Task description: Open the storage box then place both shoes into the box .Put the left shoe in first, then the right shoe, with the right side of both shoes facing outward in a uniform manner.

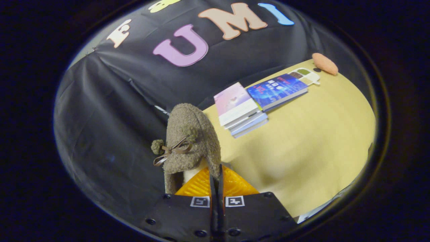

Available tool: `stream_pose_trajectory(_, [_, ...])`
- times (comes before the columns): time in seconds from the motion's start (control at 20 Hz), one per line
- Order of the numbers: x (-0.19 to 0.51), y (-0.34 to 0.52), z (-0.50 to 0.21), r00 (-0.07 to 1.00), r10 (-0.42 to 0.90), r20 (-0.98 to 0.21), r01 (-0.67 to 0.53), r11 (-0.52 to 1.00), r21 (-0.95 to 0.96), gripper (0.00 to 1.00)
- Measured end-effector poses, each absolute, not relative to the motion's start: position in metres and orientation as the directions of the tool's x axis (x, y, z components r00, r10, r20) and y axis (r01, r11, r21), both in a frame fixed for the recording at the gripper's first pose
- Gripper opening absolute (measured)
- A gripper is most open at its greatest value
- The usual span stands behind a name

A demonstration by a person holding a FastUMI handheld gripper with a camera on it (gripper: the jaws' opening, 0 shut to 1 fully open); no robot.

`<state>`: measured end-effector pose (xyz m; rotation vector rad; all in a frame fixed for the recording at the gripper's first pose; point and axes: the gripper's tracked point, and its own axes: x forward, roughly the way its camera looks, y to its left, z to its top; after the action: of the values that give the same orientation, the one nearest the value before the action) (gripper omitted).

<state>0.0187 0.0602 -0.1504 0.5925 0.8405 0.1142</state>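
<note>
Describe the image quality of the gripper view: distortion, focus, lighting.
Gripper view: strong fisheye bending, so the yellow table tilts and its edge curves; the gripper, shut on the fuzzy grey shoe, and the shoe itself look sharp; the stacked books beyond are readable in outline but softer; lighting is even on the table, while the black cloth falls dim at the rim.
</note>
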Motion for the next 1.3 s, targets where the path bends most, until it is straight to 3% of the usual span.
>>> stream_pose_trajectory(0.4, [-0.015, 0.126, -0.188, 0.565, 0.379, -0.733, 0.046, 0.873, 0.486, 0.03])
stream_pose_trajectory(0.85, [-0.032, 0.120, -0.228, 0.528, 0.282, -0.801, 0.101, 0.916, 0.389, 0.04])
stream_pose_trajectory(1.0, [-0.031, 0.120, -0.233, 0.526, 0.275, -0.805, 0.128, 0.910, 0.395, 0.09])
stream_pose_trajectory(1.25, [-0.028, 0.128, -0.236, 0.518, 0.284, -0.807, 0.130, 0.906, 0.403, 0.09])
stream_pose_trajectory(1.3, [-0.029, 0.130, -0.236, 0.515, 0.286, -0.808, 0.130, 0.905, 0.404, 0.16])
